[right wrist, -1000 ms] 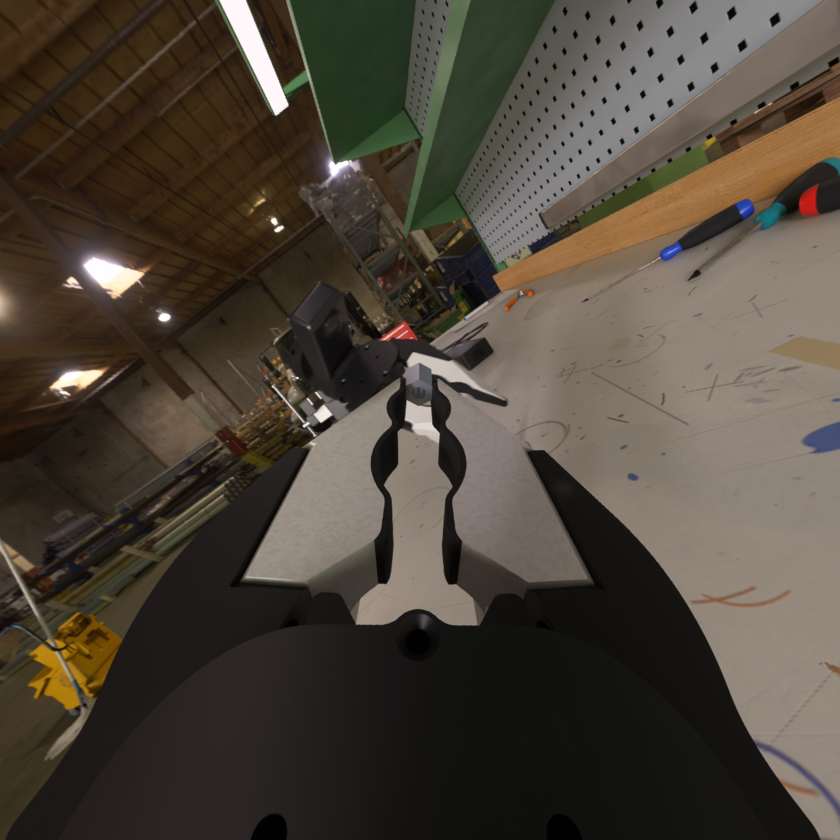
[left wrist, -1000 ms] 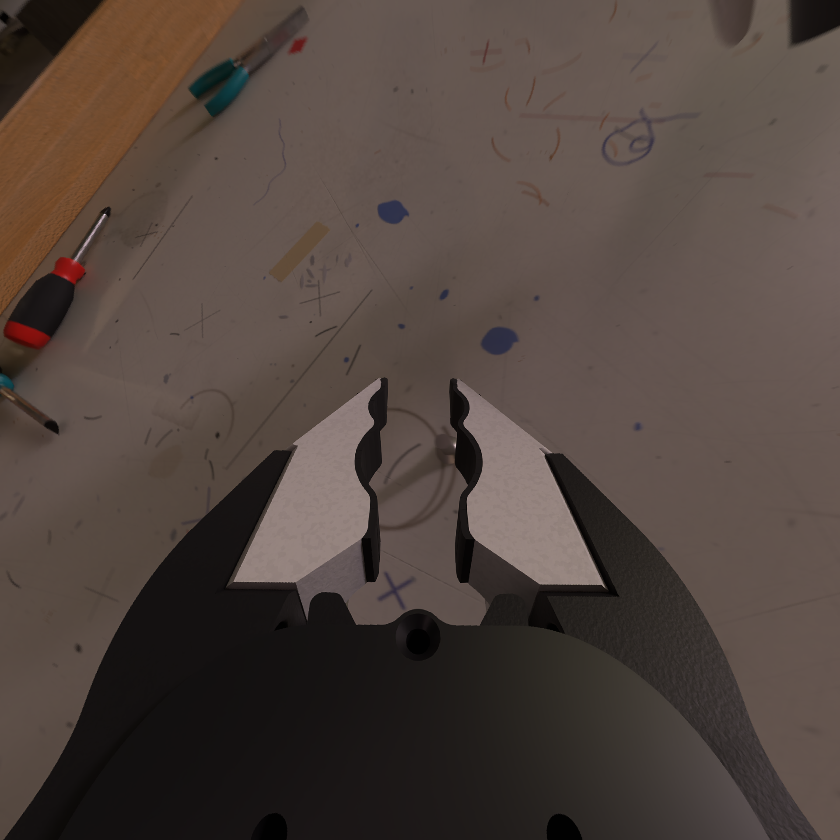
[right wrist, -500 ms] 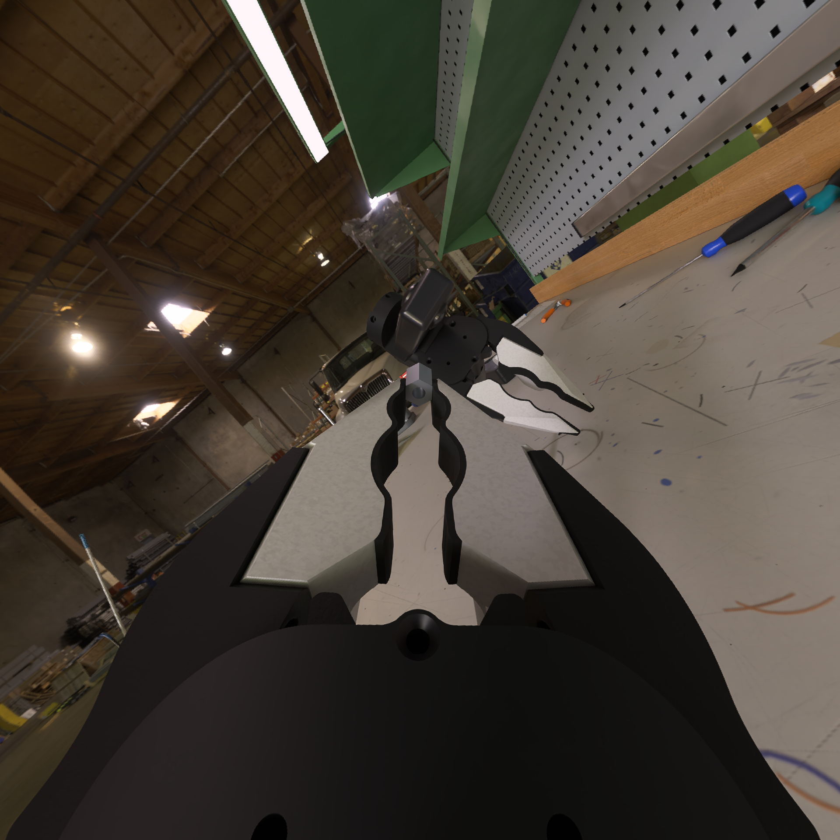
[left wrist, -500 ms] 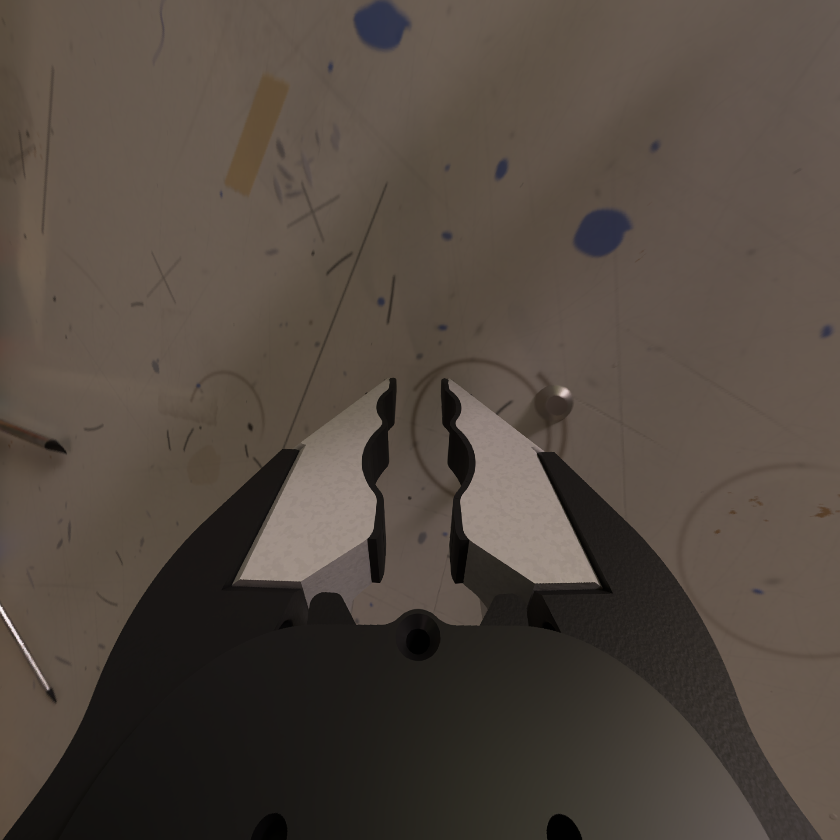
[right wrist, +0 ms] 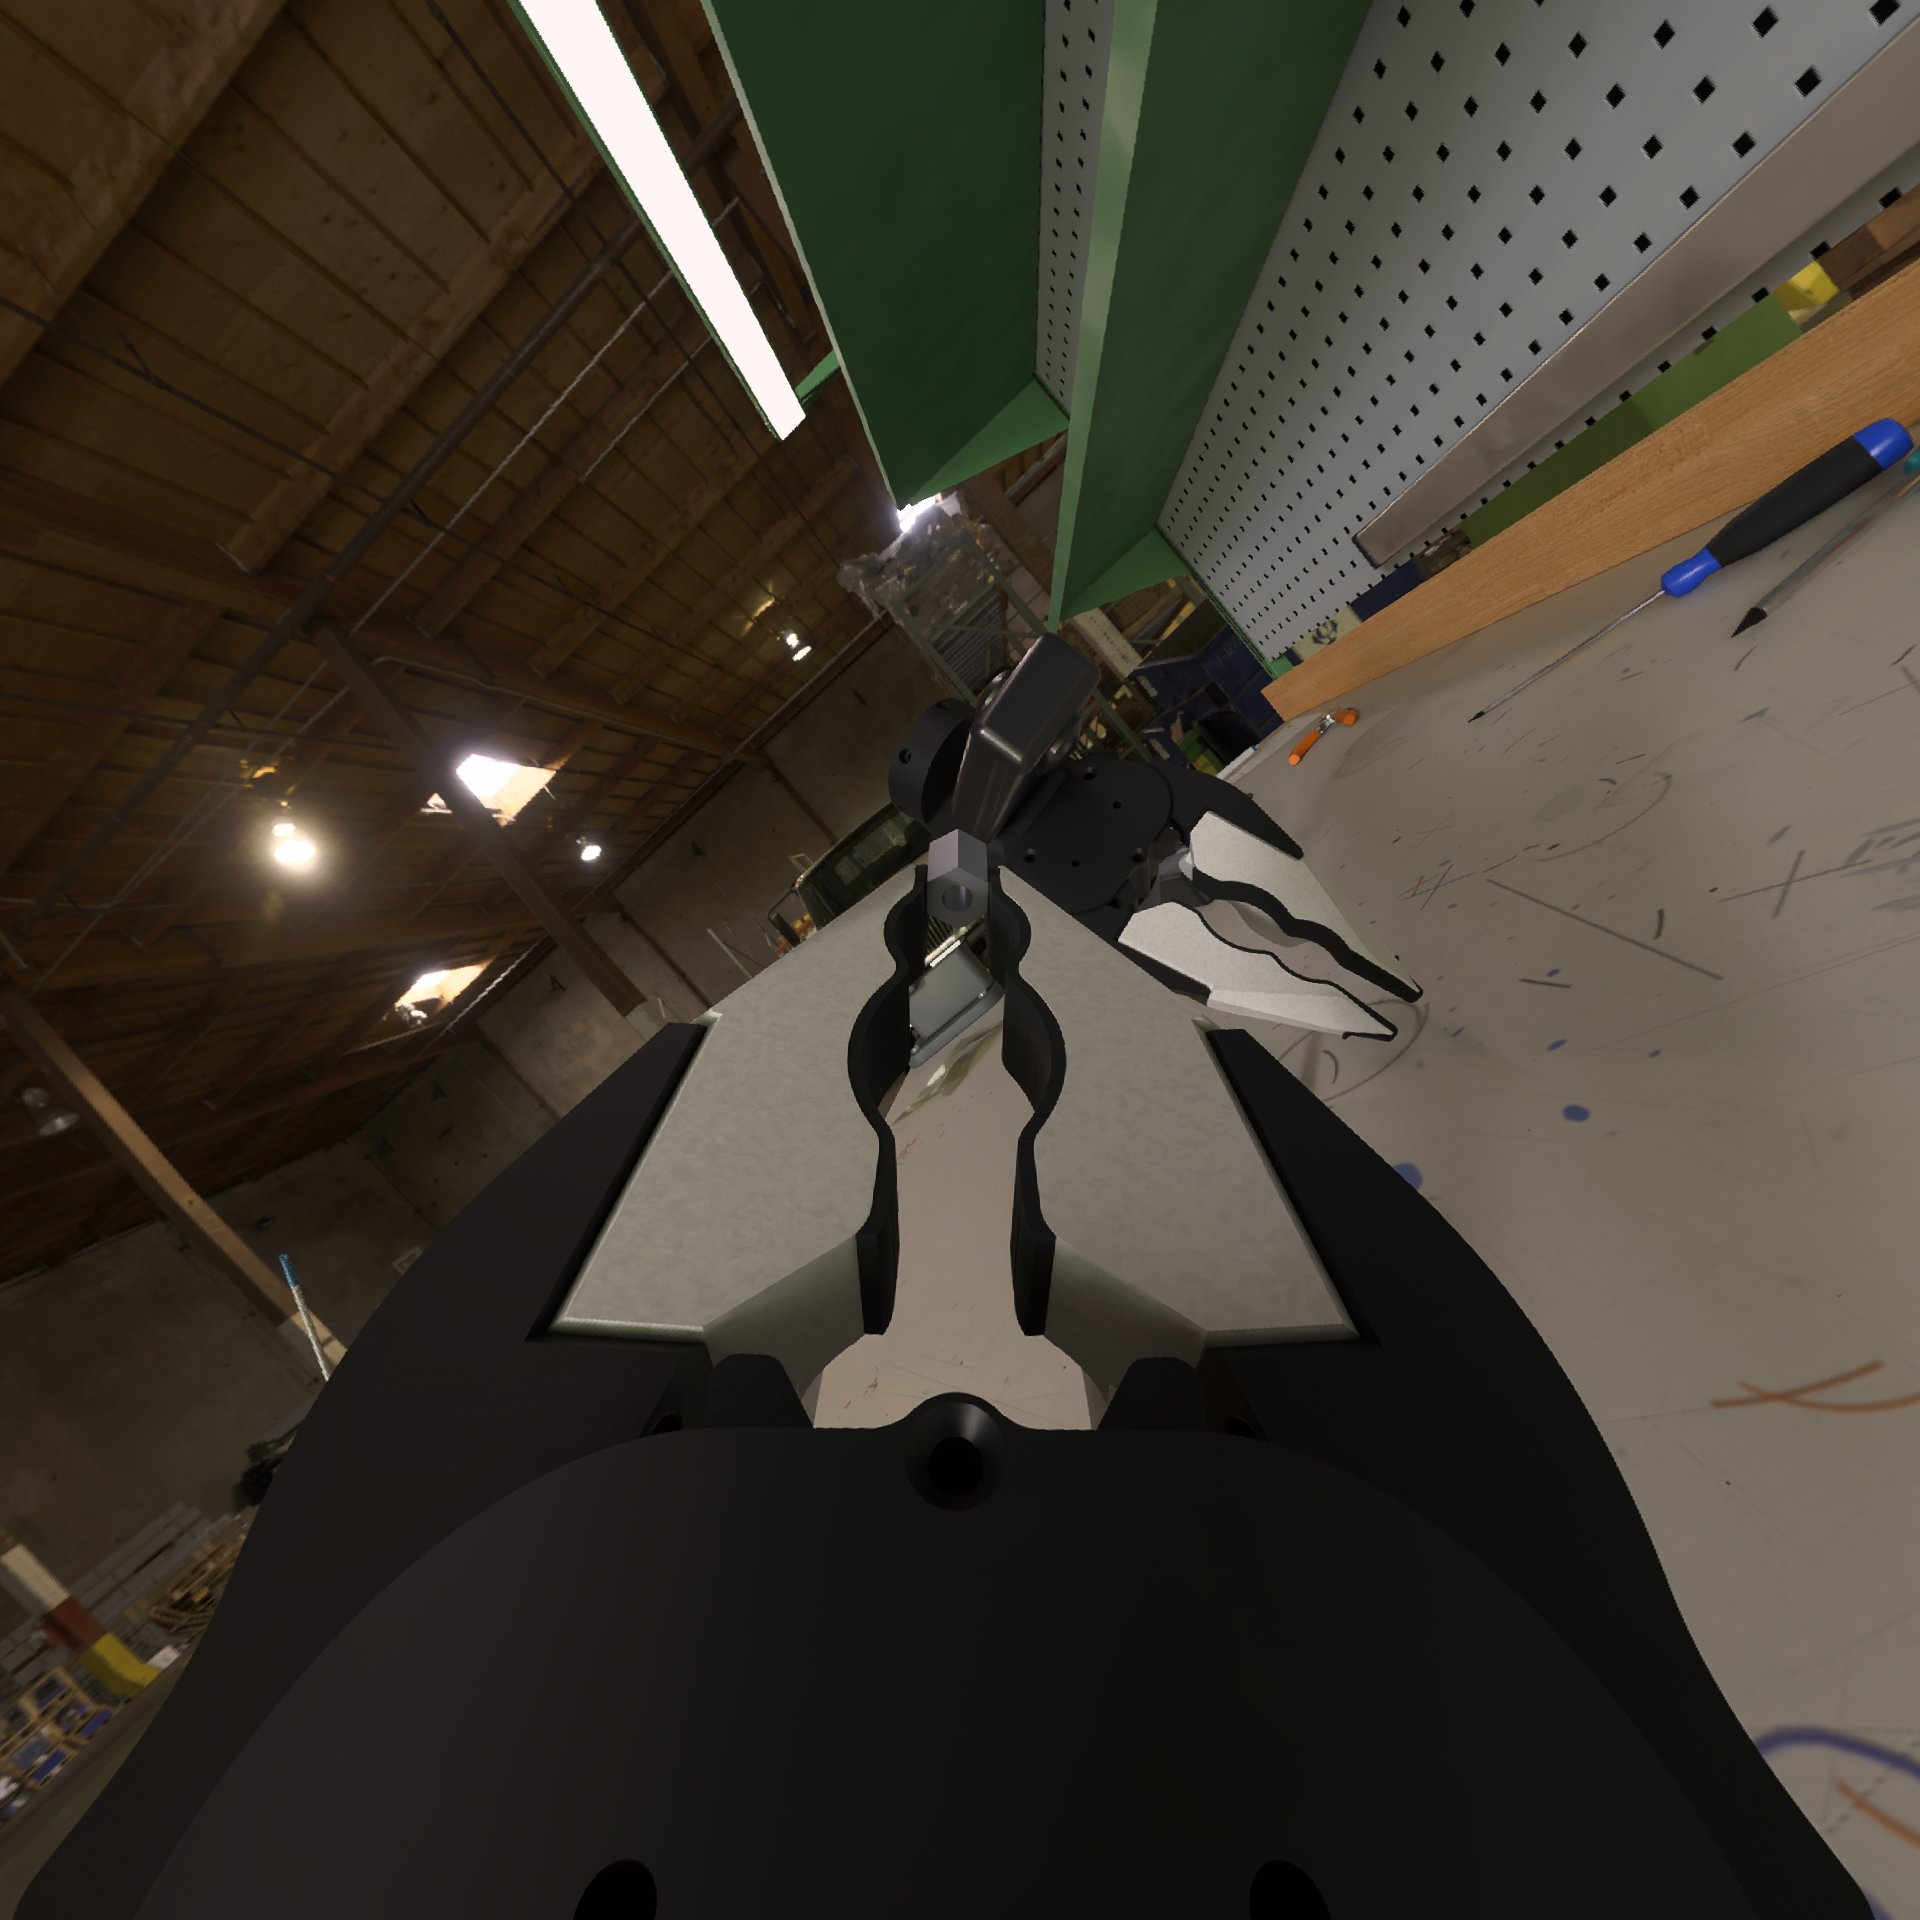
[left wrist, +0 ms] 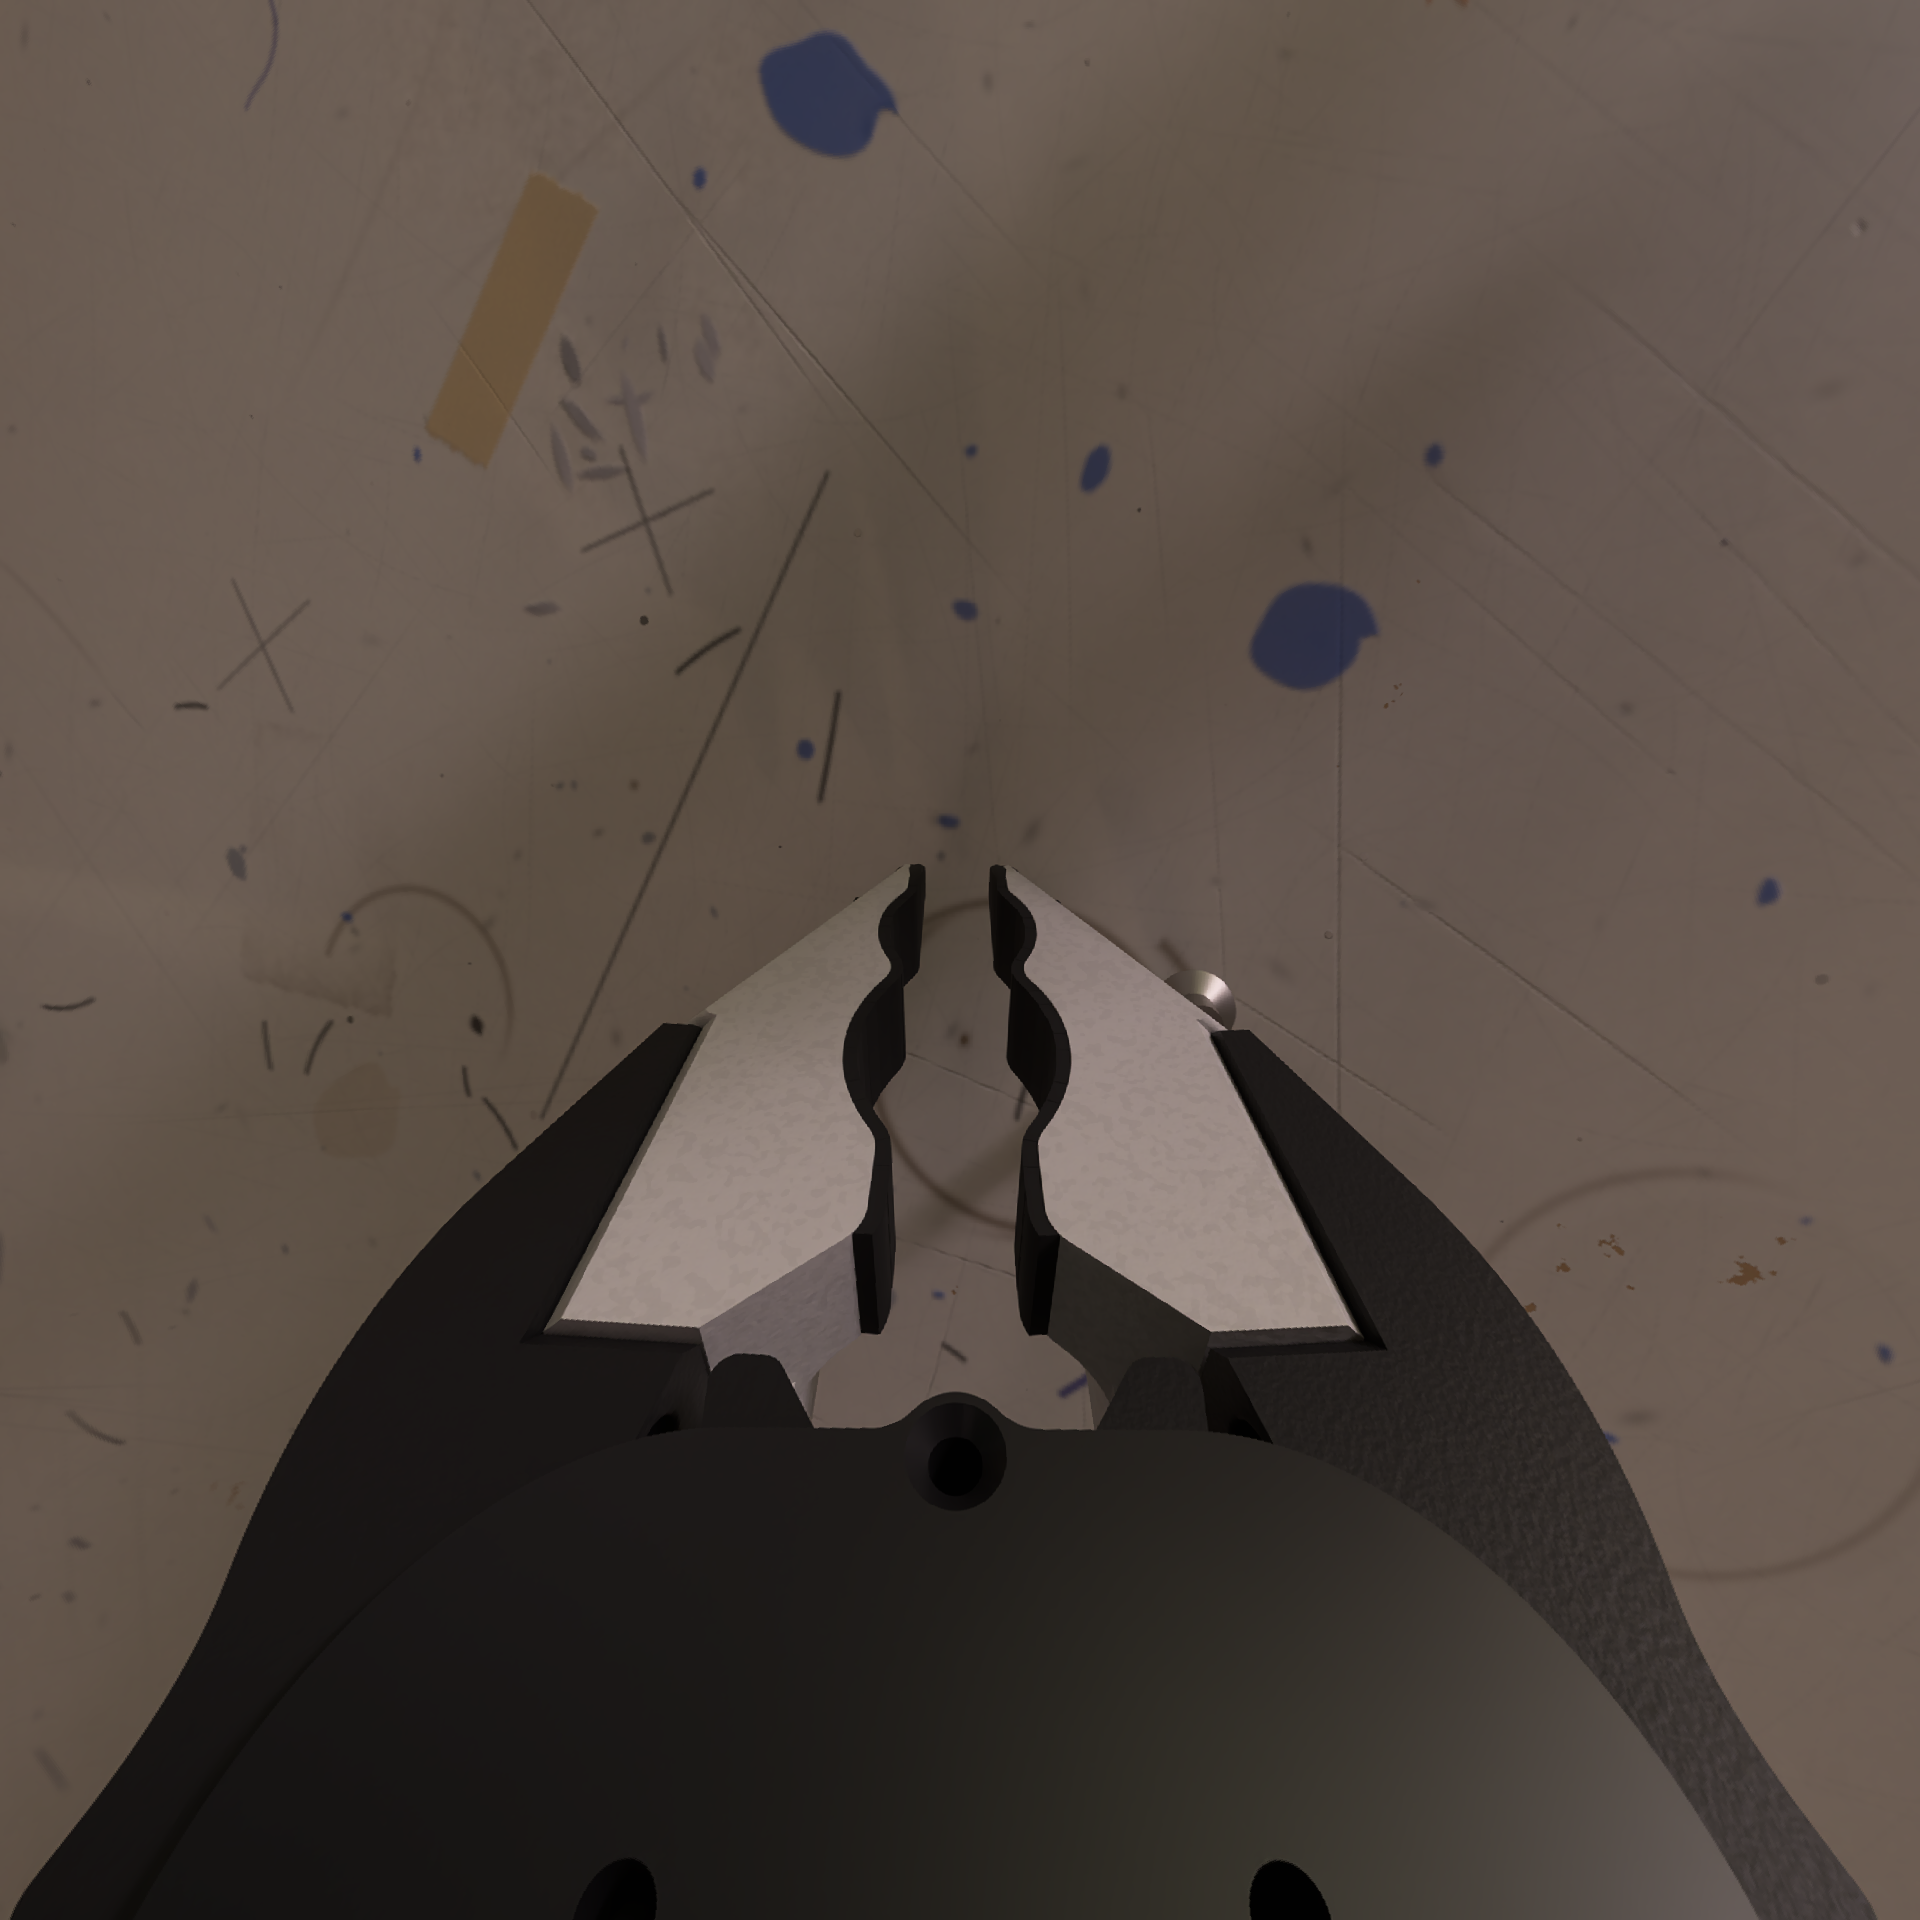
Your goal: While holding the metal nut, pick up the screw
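Note:
In the left wrist view my left gripper (left wrist: 954,878) points down at the scuffed bench, jaws a narrow gap apart with nothing between them. The screw (left wrist: 1200,992), a small round metal head, lies outside the jaws against the outer edge of the right finger (left wrist: 1132,1091), which partly hides it. In the right wrist view my right gripper (right wrist: 956,904) is shut on the small grey metal nut (right wrist: 956,883), held at the fingertips above the bench. The left gripper (right wrist: 1403,1010) also shows there, ahead and to the right, tips low over the bench.
A tan tape strip (left wrist: 514,317) and blue paint spots (left wrist: 1309,634) mark the bench. In the right wrist view, a blue-and-black screwdriver (right wrist: 1787,509), a thin pointed tool (right wrist: 1808,592) and a small orange item (right wrist: 1314,732) lie near a wooden board (right wrist: 1558,520) below a pegboard wall (right wrist: 1507,260).
My left gripper's jaws have narrowed while it moved over the bench. The screw, once between the fingers, now lies outside the right finger. My right gripper still holds the nut.

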You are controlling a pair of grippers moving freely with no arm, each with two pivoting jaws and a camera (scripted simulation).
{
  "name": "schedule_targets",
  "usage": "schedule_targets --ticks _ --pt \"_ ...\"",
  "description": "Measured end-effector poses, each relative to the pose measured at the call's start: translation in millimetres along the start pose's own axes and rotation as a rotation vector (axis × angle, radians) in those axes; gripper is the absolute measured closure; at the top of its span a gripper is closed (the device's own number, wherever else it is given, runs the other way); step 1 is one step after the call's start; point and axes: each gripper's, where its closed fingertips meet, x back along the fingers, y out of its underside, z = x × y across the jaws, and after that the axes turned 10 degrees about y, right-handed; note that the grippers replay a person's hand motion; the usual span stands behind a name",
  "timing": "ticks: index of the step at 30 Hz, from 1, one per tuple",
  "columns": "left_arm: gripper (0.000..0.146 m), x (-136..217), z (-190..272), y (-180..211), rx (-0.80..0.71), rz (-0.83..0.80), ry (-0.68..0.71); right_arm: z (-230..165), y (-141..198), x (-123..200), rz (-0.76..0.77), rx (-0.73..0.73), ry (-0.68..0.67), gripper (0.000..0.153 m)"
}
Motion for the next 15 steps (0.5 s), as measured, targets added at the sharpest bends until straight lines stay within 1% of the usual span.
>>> schedule_targets --ticks 2,3,5,8,13,15 --pt "0.134 1 0 -1 -0.024 -0.018 -0.019 0 0 0 0.002 -0.001 0.000 0.143" --pt "0.131 2 2 -2 -0.037 -0.019 -0.017 0 0 0 0.001 -0.002 -0.001 0.143" --pt "0.125 4 6 -3 -0.071 -0.027 0.012 0 0 0 0.000 -0.001 -0.001 0.143" --pt "0.125 6 7 0 -0.178 -0.102 0.061 -1 1 -1 -0.007 0.000 -0.004 0.143" --pt "0.125 14 15 5 -0.279 -0.187 0.232 -2 1 1 -0.001 -0.003 -0.010 0.143" --pt "0.128 16 22 11 -0.318 -0.219 0.302 -2 0 1 0.003 -0.009 -0.014 0.143"
